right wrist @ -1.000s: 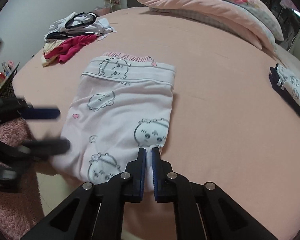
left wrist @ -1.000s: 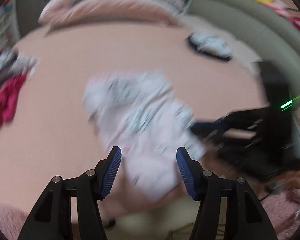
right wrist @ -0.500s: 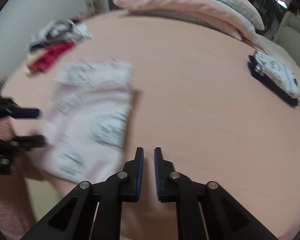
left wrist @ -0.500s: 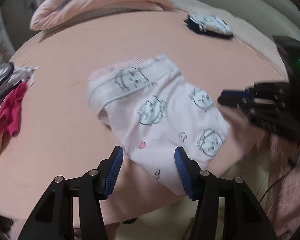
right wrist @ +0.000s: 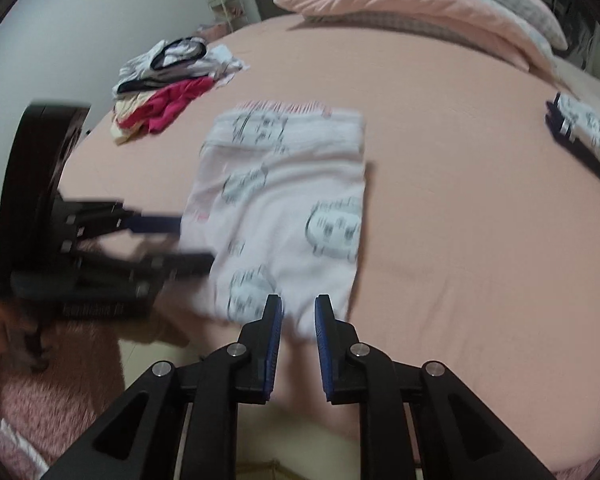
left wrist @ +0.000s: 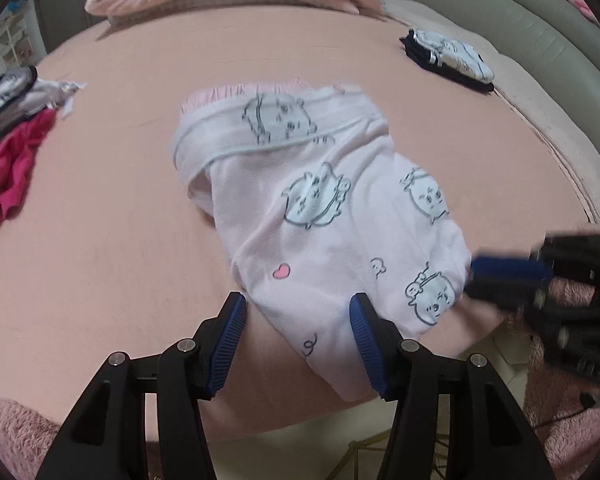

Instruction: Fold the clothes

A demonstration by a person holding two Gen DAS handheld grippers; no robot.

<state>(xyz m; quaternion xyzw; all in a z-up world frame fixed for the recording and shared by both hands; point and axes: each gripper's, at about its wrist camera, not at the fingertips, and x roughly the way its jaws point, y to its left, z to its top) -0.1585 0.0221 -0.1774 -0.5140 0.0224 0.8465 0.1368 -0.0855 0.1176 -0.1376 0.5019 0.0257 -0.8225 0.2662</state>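
Observation:
Pale pink pants with cartoon prints (left wrist: 320,216) lie folded lengthwise on the pink bed, their leg ends hanging over the near edge. They also show in the right wrist view (right wrist: 288,208). My left gripper (left wrist: 298,316) is open, its fingers on either side of the near left corner of the leg ends. My right gripper (right wrist: 298,312) is partly open and empty at the near right corner of the pants. It appears blurred at the right of the left wrist view (left wrist: 508,276). The left gripper appears blurred in the right wrist view (right wrist: 172,240).
A heap of unfolded clothes, red and white (right wrist: 168,76), lies at the far left of the bed (right wrist: 460,240). A folded dark and white stack (left wrist: 448,56) lies far right. A rolled pink duvet (right wrist: 412,0) lies along the far side. Pink fuzzy rug below the bed edge (right wrist: 60,380).
The right gripper let go of the pants' edge, swung away and came back to the near right corner, now slightly open. The left gripper moved in around the near left corner.

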